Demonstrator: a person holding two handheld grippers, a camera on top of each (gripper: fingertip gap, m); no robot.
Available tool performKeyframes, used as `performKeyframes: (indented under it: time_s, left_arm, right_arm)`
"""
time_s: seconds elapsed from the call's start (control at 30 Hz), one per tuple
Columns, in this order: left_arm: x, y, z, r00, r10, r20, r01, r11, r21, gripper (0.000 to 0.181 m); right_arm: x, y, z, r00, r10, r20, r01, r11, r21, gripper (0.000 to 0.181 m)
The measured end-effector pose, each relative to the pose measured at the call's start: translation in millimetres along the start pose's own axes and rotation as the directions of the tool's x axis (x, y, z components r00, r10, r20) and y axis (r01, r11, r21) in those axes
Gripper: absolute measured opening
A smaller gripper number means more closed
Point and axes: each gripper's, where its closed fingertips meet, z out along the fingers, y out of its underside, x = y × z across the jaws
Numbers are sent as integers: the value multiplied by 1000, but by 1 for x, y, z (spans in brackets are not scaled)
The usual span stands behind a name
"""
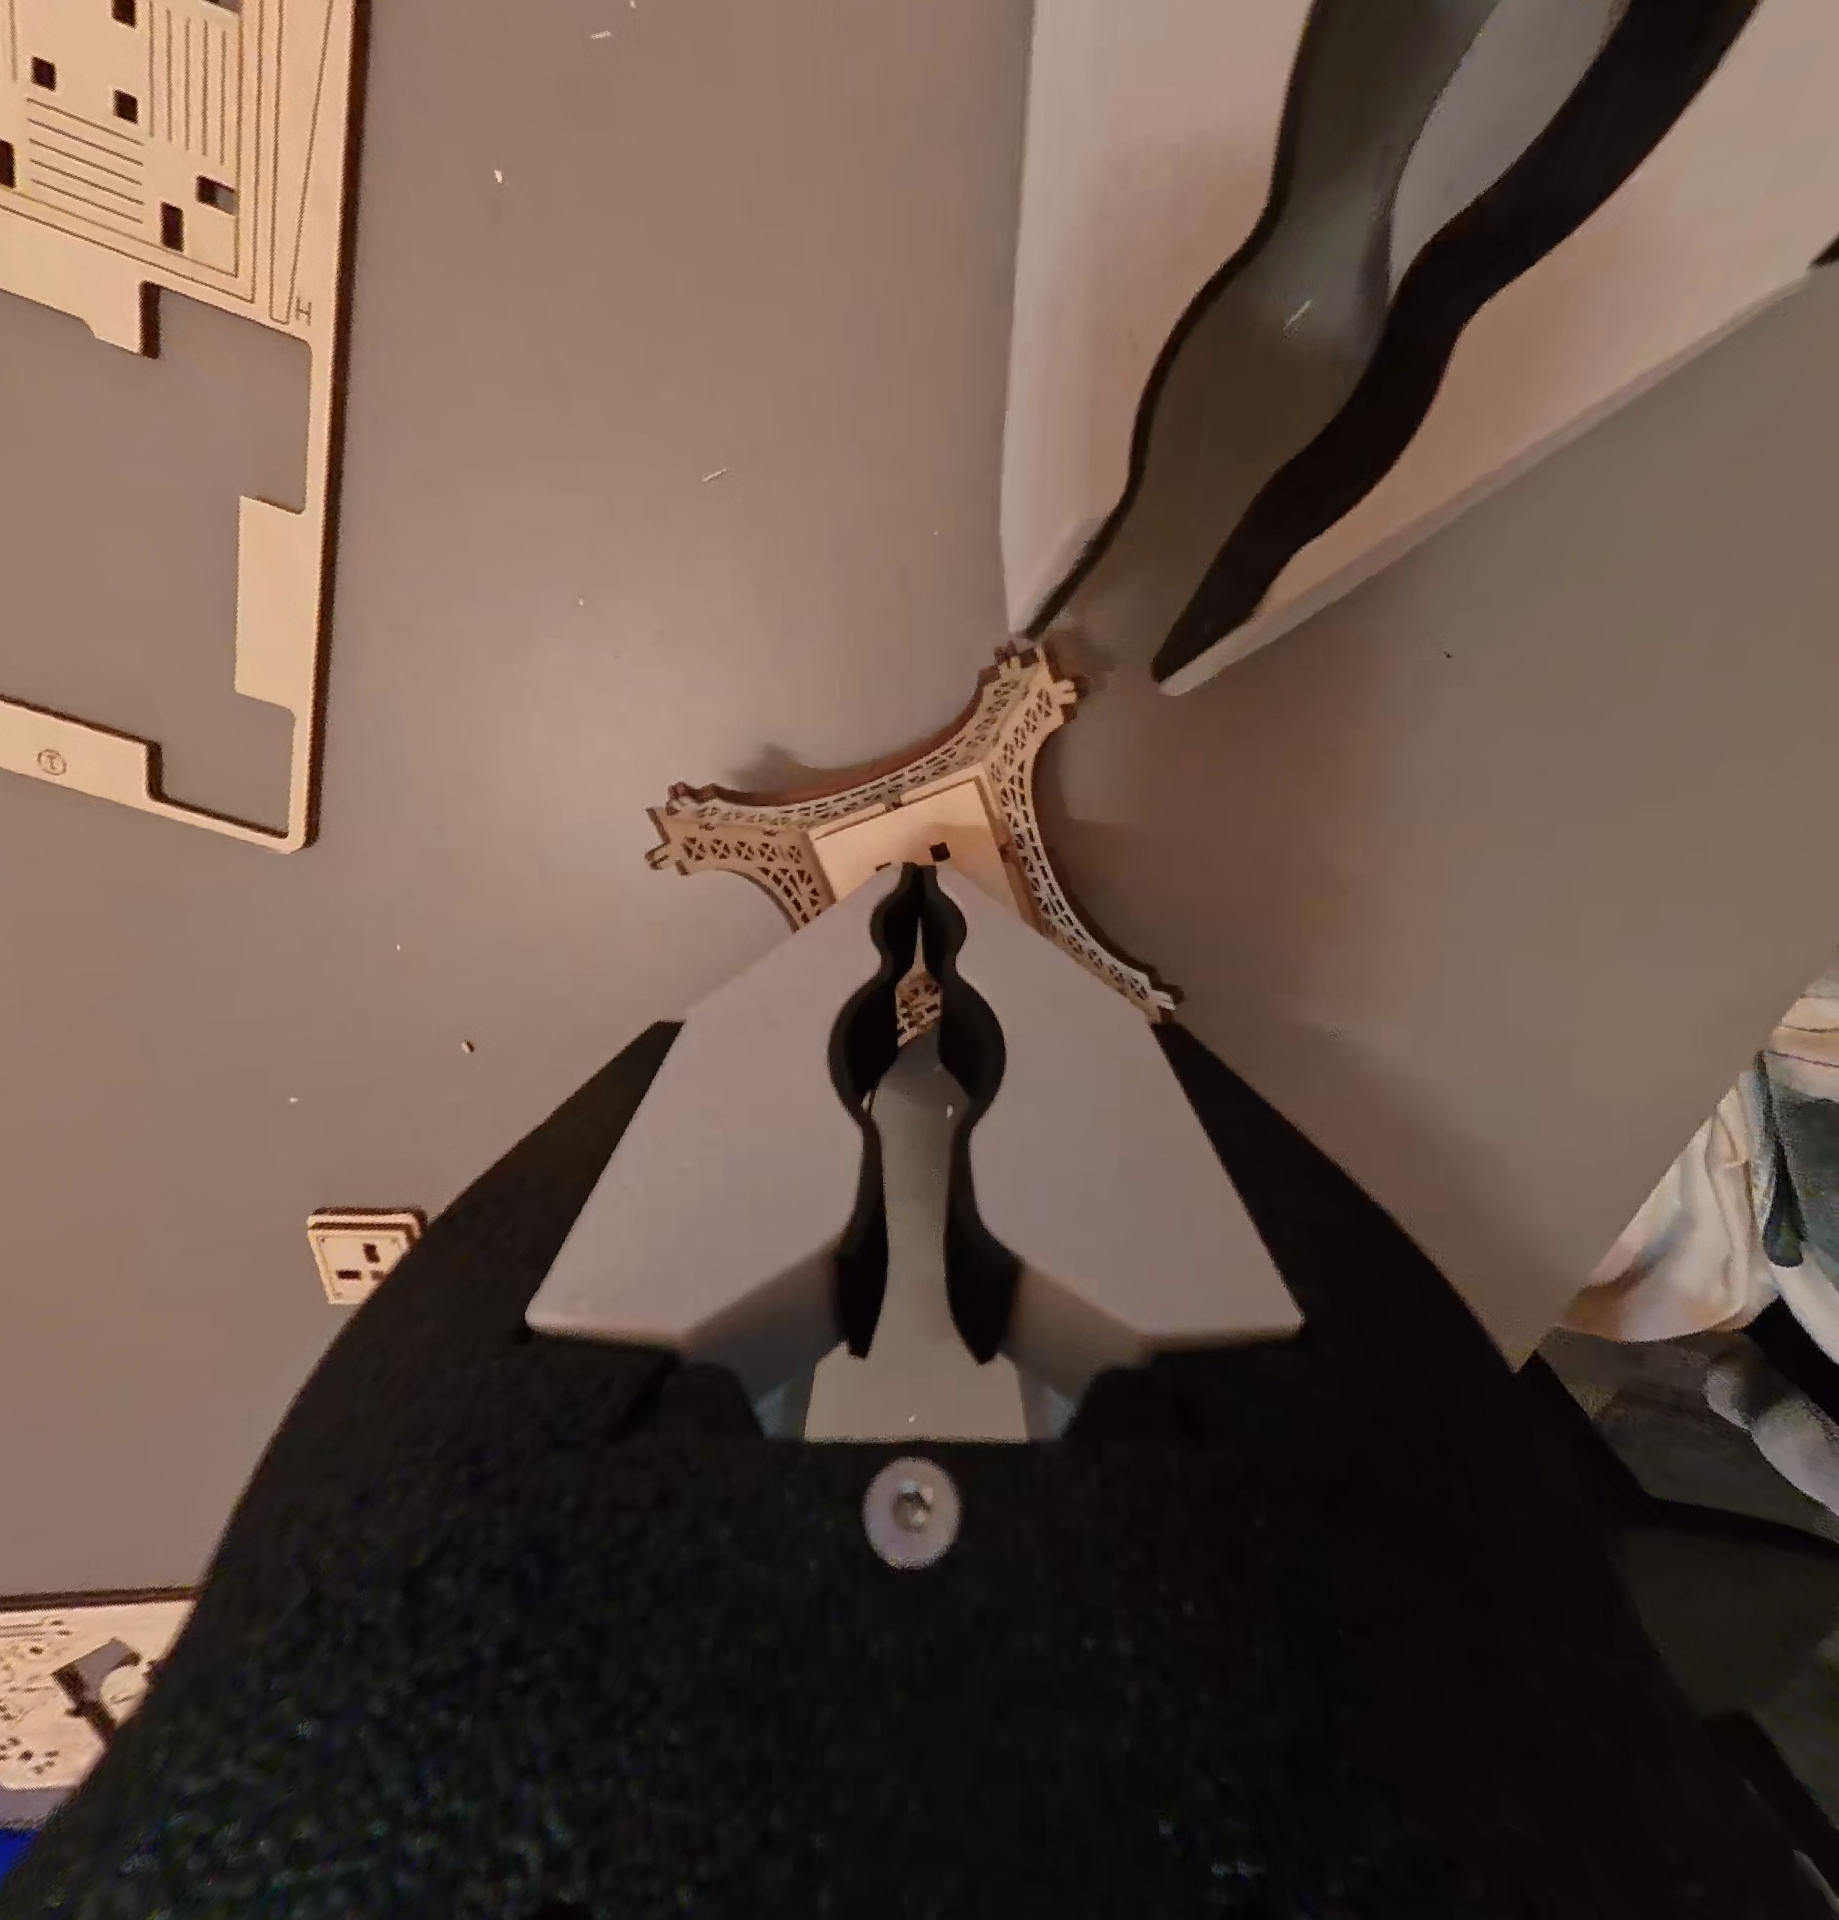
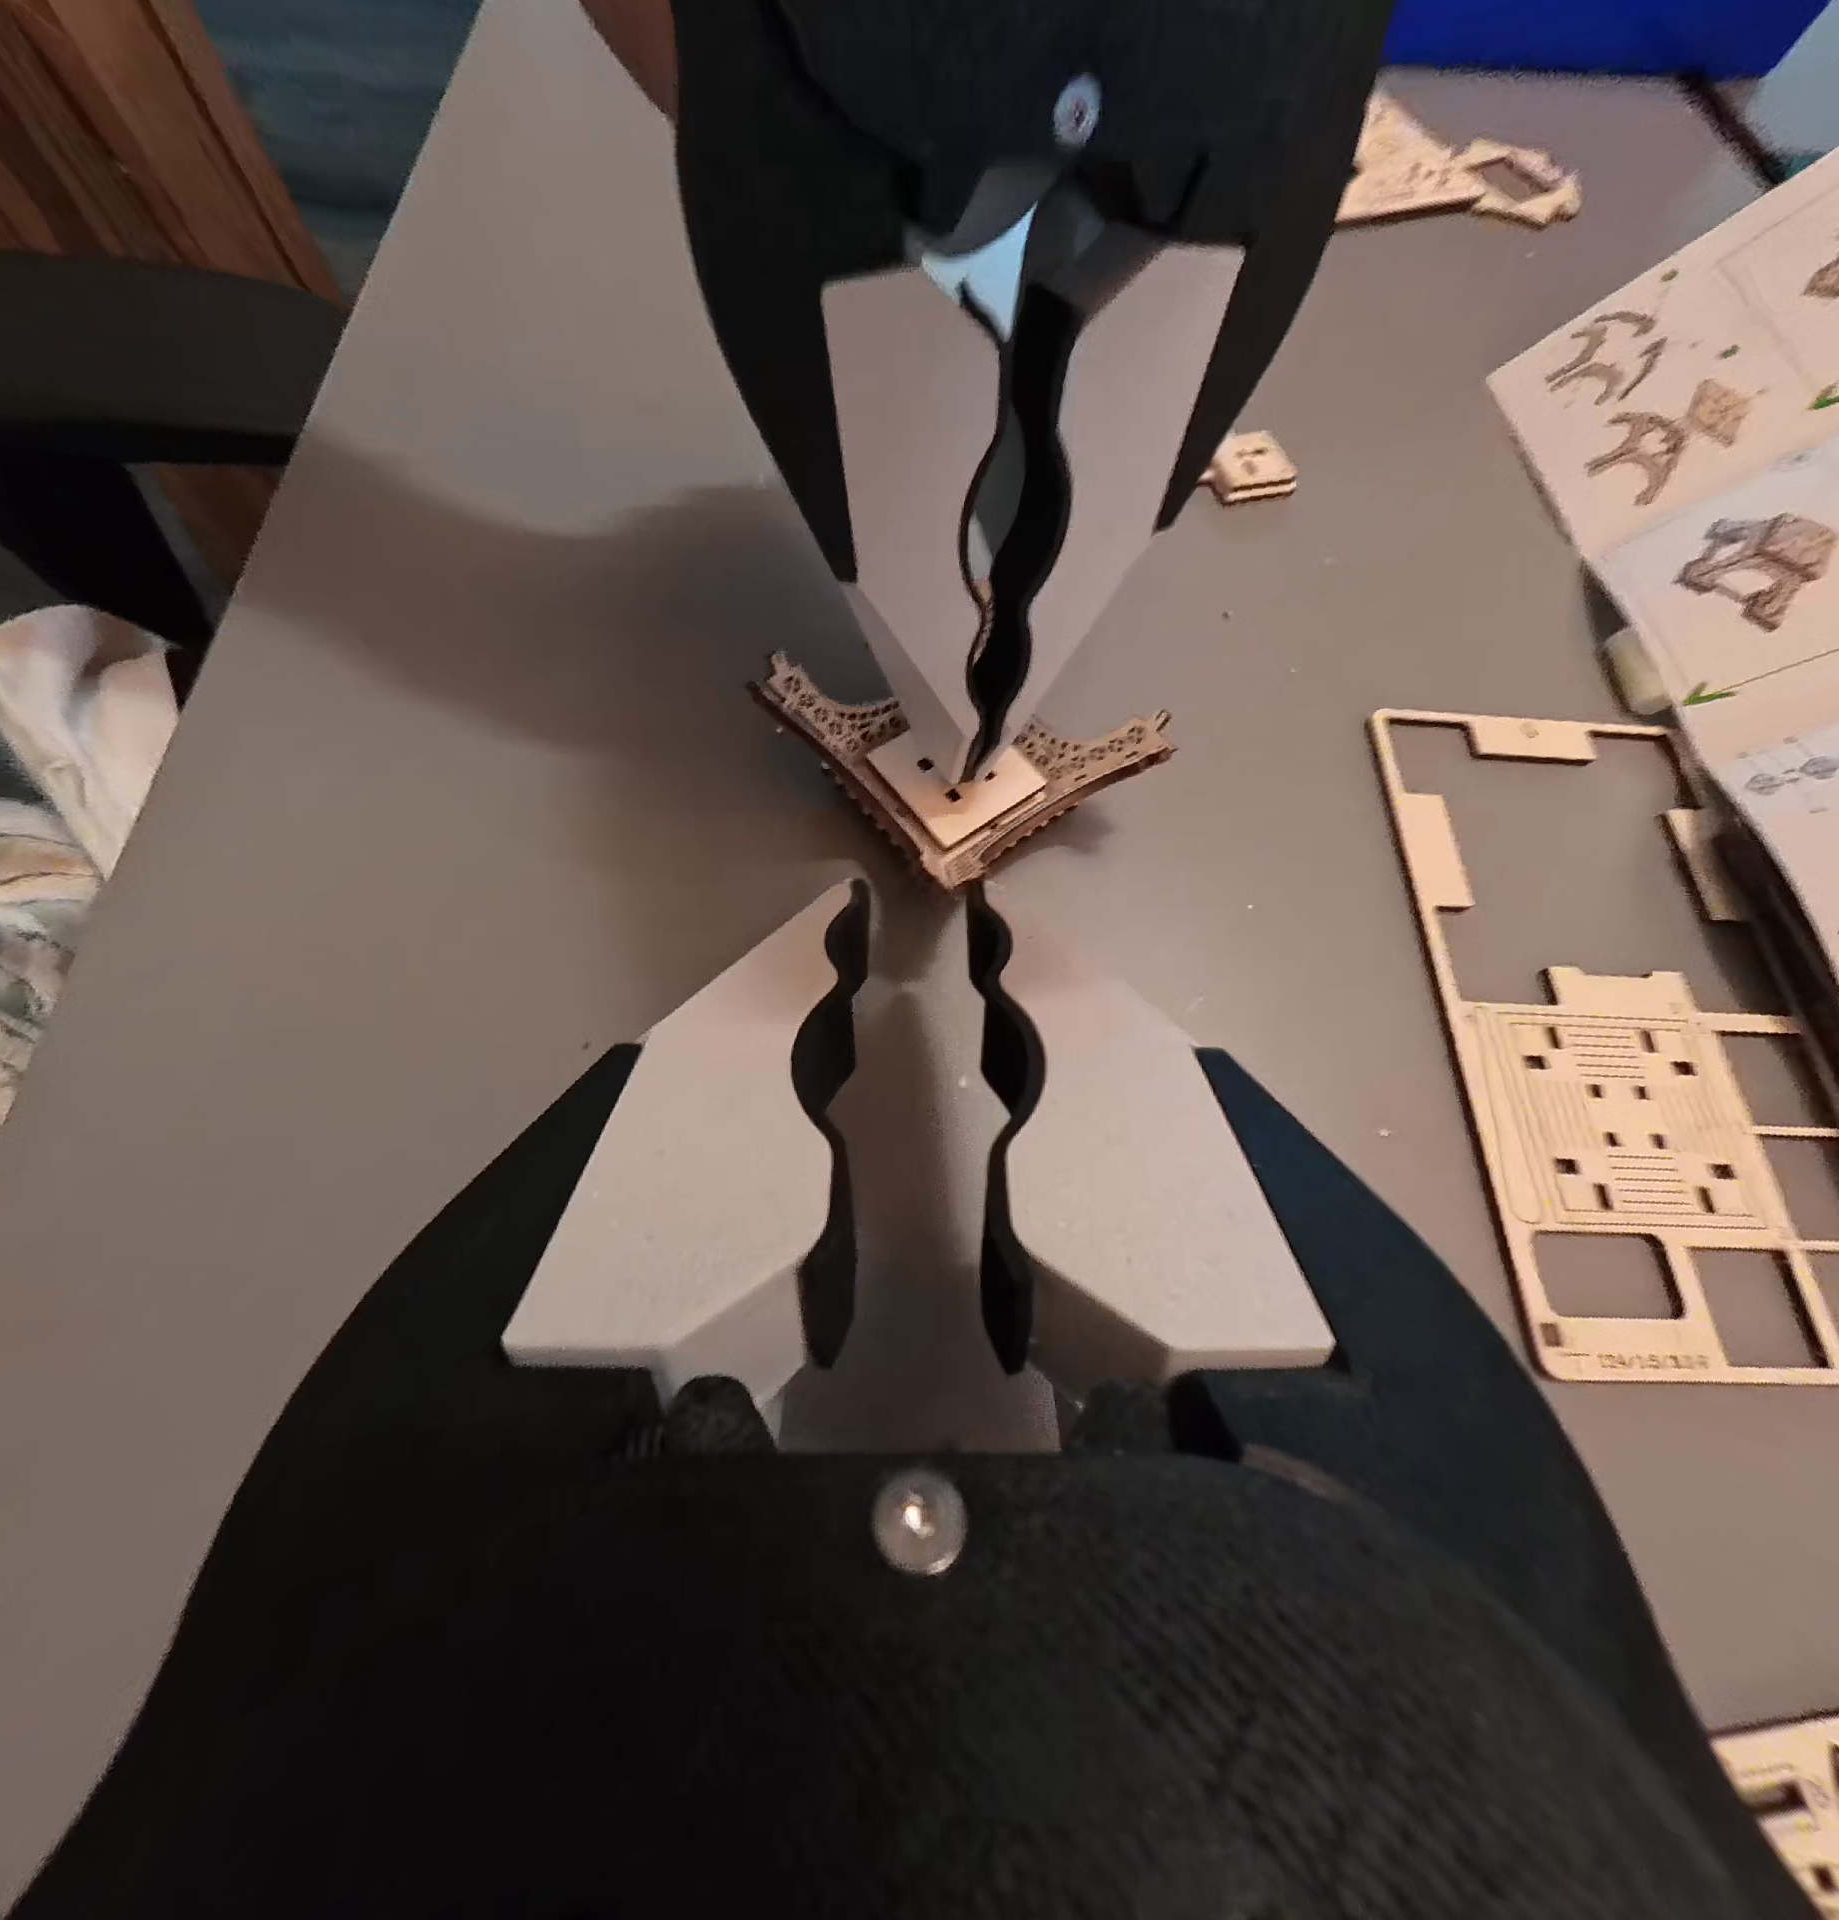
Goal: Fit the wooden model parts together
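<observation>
A wooden lattice tower base (image 1: 894, 805) with four splayed legs and a flat top plate stands on the grey table (image 1: 603, 416). It also shows in the right wrist view (image 2: 982, 810). My left gripper (image 1: 920, 875) is shut, and its tips rest on the slotted top plate. It reaches down from above in the right wrist view (image 2: 972, 767). I cannot see any part between its tips. My right gripper (image 2: 920, 896) is open, with its tips at either side of the base's near leg foot. In the left wrist view (image 1: 1102, 655) it comes in from the upper right.
A punched-out wooden parts sheet (image 1: 281, 520) lies to one side, seen also in the right wrist view (image 2: 1621, 1101). A small square wooden piece (image 1: 359, 1252) lies loose. A paper instruction sheet (image 2: 1725, 436) lies at the right. A cloth (image 2: 21, 831) lies beyond the table edge. The gap from one gripper's tips to the other's is roughly 5 cm. The small square wooden piece (image 1: 359, 1252) sits 15 cm or so from the ends of my left fingers. It is also in sight in the right wrist view (image 2: 1254, 469).
</observation>
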Motion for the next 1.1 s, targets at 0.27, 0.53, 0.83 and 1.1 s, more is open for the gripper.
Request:
performKeyframes:
  time_s: [0.27, 0.53, 0.83, 1.1]
  left_arm:
    - [1, 0, 0, 1000, 6, 26, -6, 1000, -16, 0]
    - [0, 0, 0, 1000, -20, -9, 20, 999, 30, 0]
    - [-1, 0, 0, 1000, -8, -17, 8, 1000, 22, 0]
    - [-1, 0, 0, 1000, -16, -19, 17, 998, 53, 0]
  right_arm:
    - [9, 3, 12, 997, 33, -64, -34, 999, -27, 25]
    - [9, 11, 25, 993, 100, -60, -104, 992, -67, 22]
    - [8, 8, 27, 997, 49, -62, -53, 997, -62, 15]
    - [13, -12, 14, 987, 77, 144, -86, 995, 58, 108]
